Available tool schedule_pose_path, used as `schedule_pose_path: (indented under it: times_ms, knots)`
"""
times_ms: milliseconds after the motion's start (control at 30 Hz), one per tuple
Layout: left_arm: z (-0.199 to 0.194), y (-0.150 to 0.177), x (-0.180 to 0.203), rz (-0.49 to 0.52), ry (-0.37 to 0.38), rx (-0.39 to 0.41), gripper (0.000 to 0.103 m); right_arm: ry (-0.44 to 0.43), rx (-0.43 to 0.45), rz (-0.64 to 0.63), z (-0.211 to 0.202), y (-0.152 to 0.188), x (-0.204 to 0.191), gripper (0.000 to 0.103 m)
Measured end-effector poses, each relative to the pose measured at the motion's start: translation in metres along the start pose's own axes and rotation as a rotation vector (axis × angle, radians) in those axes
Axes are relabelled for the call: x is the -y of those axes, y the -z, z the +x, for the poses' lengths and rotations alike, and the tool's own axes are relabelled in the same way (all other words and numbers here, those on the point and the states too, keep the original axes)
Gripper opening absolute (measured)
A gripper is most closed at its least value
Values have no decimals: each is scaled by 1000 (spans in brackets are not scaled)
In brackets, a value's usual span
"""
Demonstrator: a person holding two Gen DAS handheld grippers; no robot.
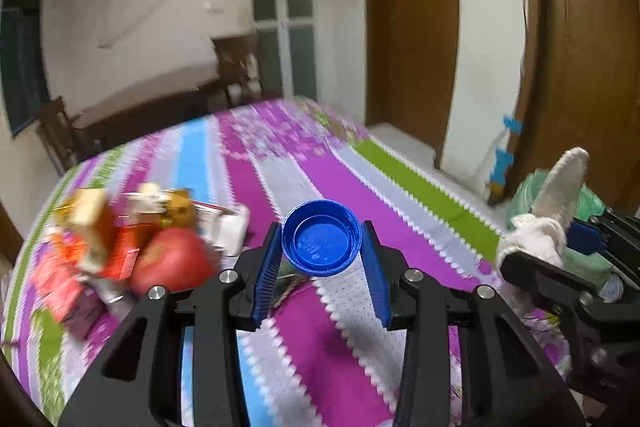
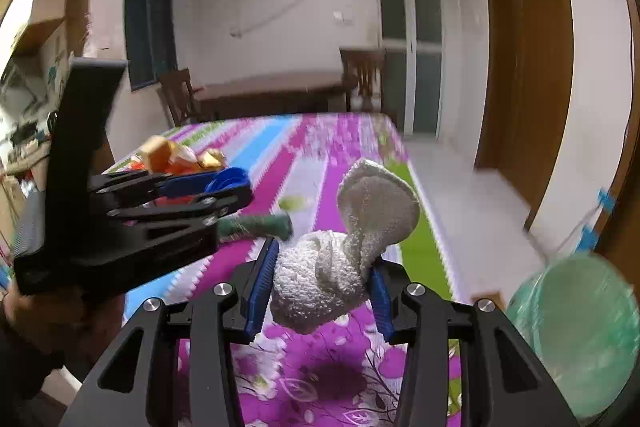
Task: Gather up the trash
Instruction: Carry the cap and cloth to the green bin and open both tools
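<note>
My left gripper (image 1: 322,247) is shut on a blue bottle cap (image 1: 321,239), hollow side up, lifted above the striped tablecloth (image 1: 420,195). My right gripper (image 2: 320,287) is shut on a crumpled white tissue (image 2: 340,259), one flap sticking up. In the right wrist view the left gripper (image 2: 224,189) with the cap (image 2: 228,179) is at the left, and a green rolled scrap (image 2: 256,225) lies on the cloth behind it. The right gripper (image 1: 560,247) shows in the left wrist view with the tissue (image 1: 548,211).
A heap of wrappers and cartons (image 1: 100,227) with a red apple (image 1: 172,259) lies at the left of the table. A bin with a green bag (image 2: 580,331) stands off the table's right edge. A small green bit (image 2: 292,203) lies mid-cloth. Dark chairs and a table stand beyond.
</note>
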State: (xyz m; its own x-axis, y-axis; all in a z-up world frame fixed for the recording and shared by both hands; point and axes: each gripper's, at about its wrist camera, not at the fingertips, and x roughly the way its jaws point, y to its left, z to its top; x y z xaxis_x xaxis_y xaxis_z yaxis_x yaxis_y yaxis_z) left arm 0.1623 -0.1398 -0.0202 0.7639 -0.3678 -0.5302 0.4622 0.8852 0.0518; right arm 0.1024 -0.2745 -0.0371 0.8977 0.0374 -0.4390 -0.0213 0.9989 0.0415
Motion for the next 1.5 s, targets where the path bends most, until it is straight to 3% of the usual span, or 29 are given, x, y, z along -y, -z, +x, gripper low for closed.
schedule_pose_path:
  times_ms: [267,500,900,1100,1500]
  knots:
    - [-74,-11,-2,-69,-105,161,38,36,114,-28,-51,-25,-14,44]
    - [-100,-12,3,-90,-98,197,38,55,145,-24,-85,-31,-15,44]
    - [-106,-12,26,-73,-85,206,38,47,143,2,-118,-33,9,44]
    - [-90,-24,52,-50,-28,184,38,70,88,32,-125,-39,50,44]
    - [-12,-53,167,86,252,37,38,231,-96,187,-137,-24,213,44]
